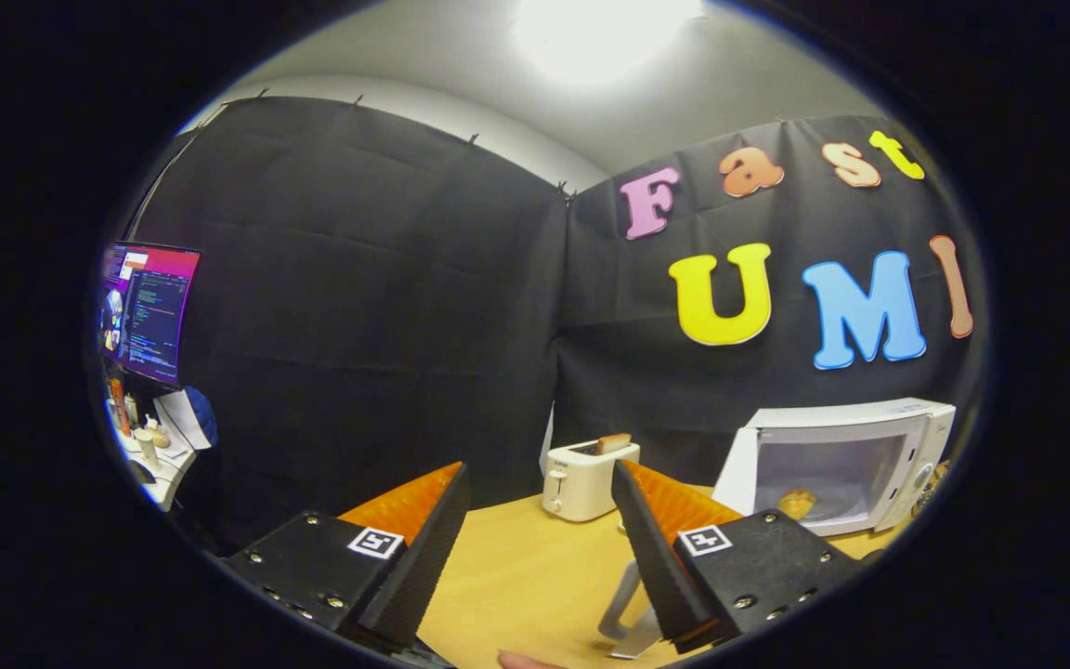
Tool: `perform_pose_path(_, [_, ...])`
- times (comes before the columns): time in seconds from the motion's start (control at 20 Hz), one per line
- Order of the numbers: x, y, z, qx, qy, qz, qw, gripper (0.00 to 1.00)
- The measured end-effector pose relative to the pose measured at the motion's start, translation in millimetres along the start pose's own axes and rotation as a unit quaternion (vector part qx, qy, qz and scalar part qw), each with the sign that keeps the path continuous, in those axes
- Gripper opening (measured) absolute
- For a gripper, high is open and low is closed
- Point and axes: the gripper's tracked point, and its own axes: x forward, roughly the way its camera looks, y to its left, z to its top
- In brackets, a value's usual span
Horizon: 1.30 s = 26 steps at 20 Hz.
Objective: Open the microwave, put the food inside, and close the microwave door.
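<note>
Two fingers of gripper [540,548] wide apart, holding nothing. Microwave [846,465] beyond right finger, on table [516,576], door [737,471] swung open. Food [796,503] sits inside. Looks like last step: swing over, push door shut. Toaster [583,478] beside microwave.

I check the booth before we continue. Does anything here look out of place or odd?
Nothing spilled or damaged. The microwave stands with its door open and the food already inside, so only closing remains. The tongs are open and empty, apart from it. A toaster with bread stands upright.
</note>
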Motion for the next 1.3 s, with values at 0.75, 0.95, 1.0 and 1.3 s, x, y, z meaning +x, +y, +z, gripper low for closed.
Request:
perform_pose_path(0.75, [-3.2, -91.1, -102.4, 0.022, 0.056, -0.150, 0.987, 0.01])
perform_pose_path(0.95, [-18.9, -136.4, -104.0, 0.042, 0.052, -0.207, 0.976, 0.01])
perform_pose_path(1.0, [-23.6, -149.0, -104.6, 0.044, 0.051, -0.219, 0.973, 0.01])
perform_pose_path(1.3, [-41.8, -225.2, -109.5, 0.032, 0.045, -0.287, 0.956, 0.01])
